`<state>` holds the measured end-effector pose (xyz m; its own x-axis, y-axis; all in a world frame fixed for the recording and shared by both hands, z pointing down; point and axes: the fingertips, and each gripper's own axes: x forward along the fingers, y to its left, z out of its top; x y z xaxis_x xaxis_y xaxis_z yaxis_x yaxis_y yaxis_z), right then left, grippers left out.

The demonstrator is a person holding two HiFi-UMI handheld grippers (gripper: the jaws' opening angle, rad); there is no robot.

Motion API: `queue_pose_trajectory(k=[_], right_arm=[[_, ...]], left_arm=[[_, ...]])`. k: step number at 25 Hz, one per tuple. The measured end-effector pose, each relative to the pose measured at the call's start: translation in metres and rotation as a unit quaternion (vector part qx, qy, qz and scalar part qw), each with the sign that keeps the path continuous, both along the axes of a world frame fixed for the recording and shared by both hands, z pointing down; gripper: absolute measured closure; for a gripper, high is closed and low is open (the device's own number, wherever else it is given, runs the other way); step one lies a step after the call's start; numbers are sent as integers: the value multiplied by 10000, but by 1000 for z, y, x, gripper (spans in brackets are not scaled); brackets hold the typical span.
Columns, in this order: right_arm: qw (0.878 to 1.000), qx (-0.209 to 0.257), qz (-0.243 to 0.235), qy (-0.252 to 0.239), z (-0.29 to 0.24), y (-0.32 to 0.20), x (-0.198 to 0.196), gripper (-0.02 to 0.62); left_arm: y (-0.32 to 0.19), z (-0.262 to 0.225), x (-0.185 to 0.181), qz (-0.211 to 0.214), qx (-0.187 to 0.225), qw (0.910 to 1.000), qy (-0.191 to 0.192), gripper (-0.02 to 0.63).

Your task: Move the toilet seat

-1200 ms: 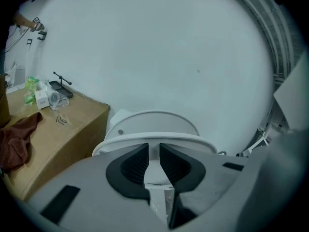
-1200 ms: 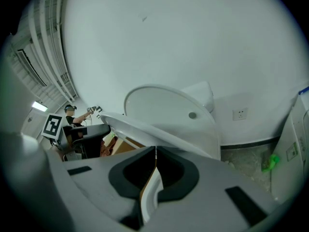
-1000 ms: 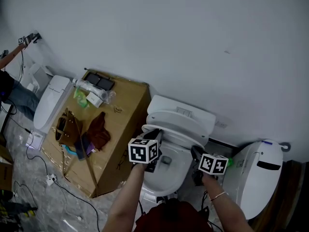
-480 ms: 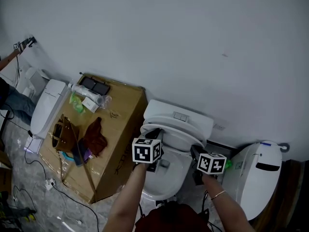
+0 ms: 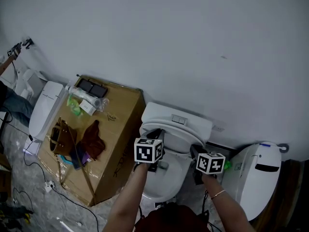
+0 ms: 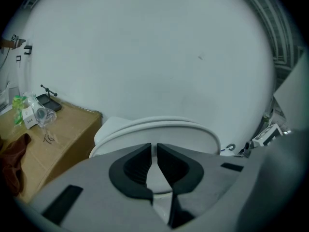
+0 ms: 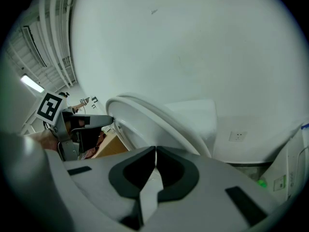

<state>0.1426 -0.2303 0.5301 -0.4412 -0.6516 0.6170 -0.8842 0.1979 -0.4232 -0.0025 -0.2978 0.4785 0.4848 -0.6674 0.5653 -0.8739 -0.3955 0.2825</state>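
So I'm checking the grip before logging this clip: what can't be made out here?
- Inside the bowl: head view, the seat and arms cover it.
- Whether the right gripper pinches the seat: its view shows jaws together, white below; contact unclear.
- Print on the packets on the box: head view, too small.
- The person at left: head view, cut off by the edge.

The head view looks steeply down from high up at the toilet. Both gripper views sit low and close, facing its toilet seat and the wall.
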Motion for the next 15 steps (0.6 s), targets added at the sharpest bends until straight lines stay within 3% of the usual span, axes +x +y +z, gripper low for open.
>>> queue_pose_trajectory(k=[5, 15], right_arm=[[9999, 72, -33, 150, -1, -4, 1, 571], [9984, 125, -233, 498, 1, -7, 3, 571]], left_arm=[[-5, -1, 1, -69, -31, 9999, 114, 549], [-5, 4, -1, -56, -12, 10000, -80, 549]])
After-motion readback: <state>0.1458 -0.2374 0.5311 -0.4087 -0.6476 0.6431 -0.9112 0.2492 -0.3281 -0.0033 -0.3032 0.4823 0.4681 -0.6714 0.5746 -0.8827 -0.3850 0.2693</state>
